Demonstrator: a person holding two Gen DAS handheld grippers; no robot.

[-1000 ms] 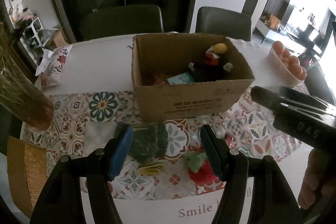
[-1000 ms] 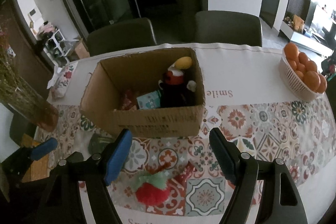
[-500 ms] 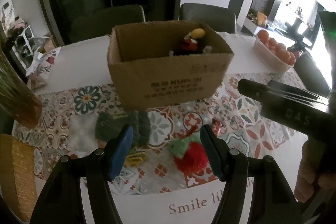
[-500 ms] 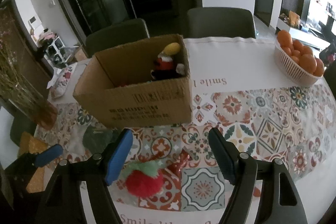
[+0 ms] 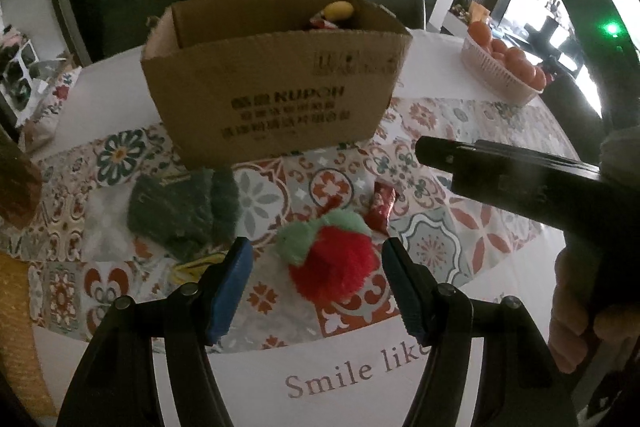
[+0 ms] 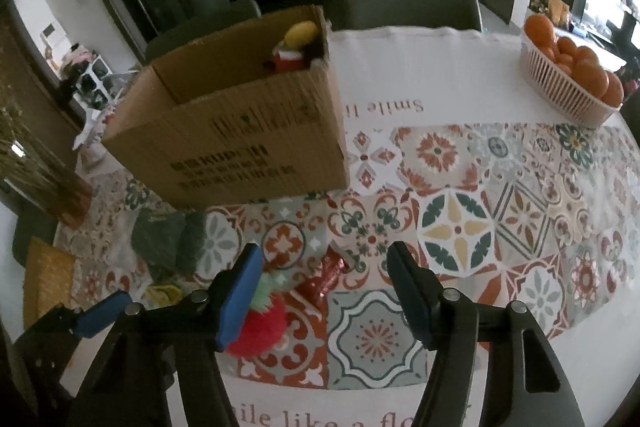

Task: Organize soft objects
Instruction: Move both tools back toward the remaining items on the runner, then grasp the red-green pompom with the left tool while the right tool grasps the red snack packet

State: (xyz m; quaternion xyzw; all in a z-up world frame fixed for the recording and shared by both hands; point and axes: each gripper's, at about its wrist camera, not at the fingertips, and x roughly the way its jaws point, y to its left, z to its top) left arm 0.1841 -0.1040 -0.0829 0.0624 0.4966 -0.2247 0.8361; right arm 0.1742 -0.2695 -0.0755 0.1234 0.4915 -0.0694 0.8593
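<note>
Your left hand-held gripper (image 5: 314, 283) is spread wide with nothing in it, and the red plush strawberry with the green top (image 5: 330, 257) sits on the counter (image 5: 240, 379) right between its blue pads (image 5: 230, 291), not touching either one as far as you can see. Your right hand-held gripper (image 6: 324, 297) is wide open and empty too, hovering over the patterned runner (image 6: 456, 227); from that camera the strawberry (image 6: 262, 327) is down at the left, partly hidden behind the left pad, and a small shiny red wrapped thing (image 6: 326, 277) lies just beyond it. You can also see your right gripper's black body (image 5: 528, 183) poking in from the right side of the left view, with your hand (image 5: 572, 311) under it. Left of the strawberry there's a dark green fuzzy cloth (image 5: 182, 211), with something yellowish (image 5: 192, 265) at its near edge that's too blurry to call. Behind all that stands the cardboard box (image 5: 276, 95), open at the top, with a plush toy with a yellow top (image 6: 298, 45) showing over the rim. Off at the far right of the counter is a pale basket of oranges (image 6: 568, 87), well apart from everything else.
</note>
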